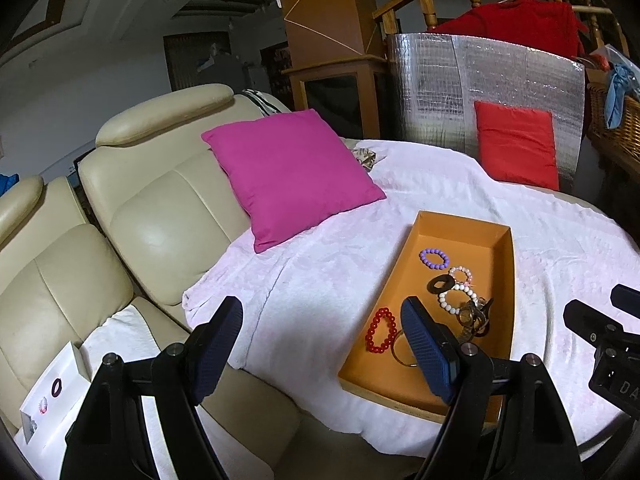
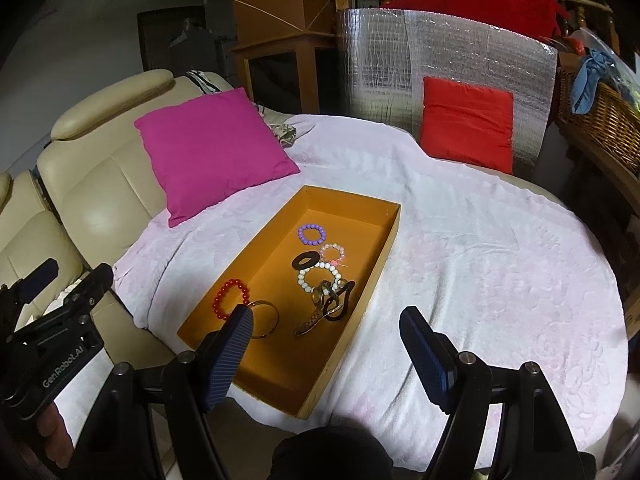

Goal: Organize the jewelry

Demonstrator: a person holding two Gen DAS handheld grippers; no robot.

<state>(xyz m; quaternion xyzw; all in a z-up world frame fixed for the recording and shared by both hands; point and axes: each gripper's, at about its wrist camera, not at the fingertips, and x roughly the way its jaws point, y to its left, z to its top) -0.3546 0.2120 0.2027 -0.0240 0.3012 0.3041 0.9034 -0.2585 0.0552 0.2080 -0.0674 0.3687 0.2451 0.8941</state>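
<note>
An orange tray [image 1: 460, 236] [image 2: 276, 376] lies on a table under a pale pink cloth. It holds a purple bead bracelet [image 1: 433, 258] [image 2: 311, 234], a pink one [image 2: 332, 253], a white one [image 2: 316, 279], a red one [image 1: 381, 330] [image 2: 229, 298], a gold bangle [image 2: 265, 319], black rings [image 2: 306, 260] and a watch [image 2: 320, 312]. My left gripper [image 1: 320, 320] is open and empty, near the tray's left side. My right gripper [image 2: 326, 334] is open and empty over the tray's near end.
A cream leather sofa [image 1: 132, 216] stands left, with a magenta cushion [image 1: 288, 172] leaning on it. A small white box [image 1: 52, 392] with rings lies on a white towel on the seat. A red cushion [image 1: 516, 144], foil sheet and wicker basket [image 2: 604, 120] stand behind the table.
</note>
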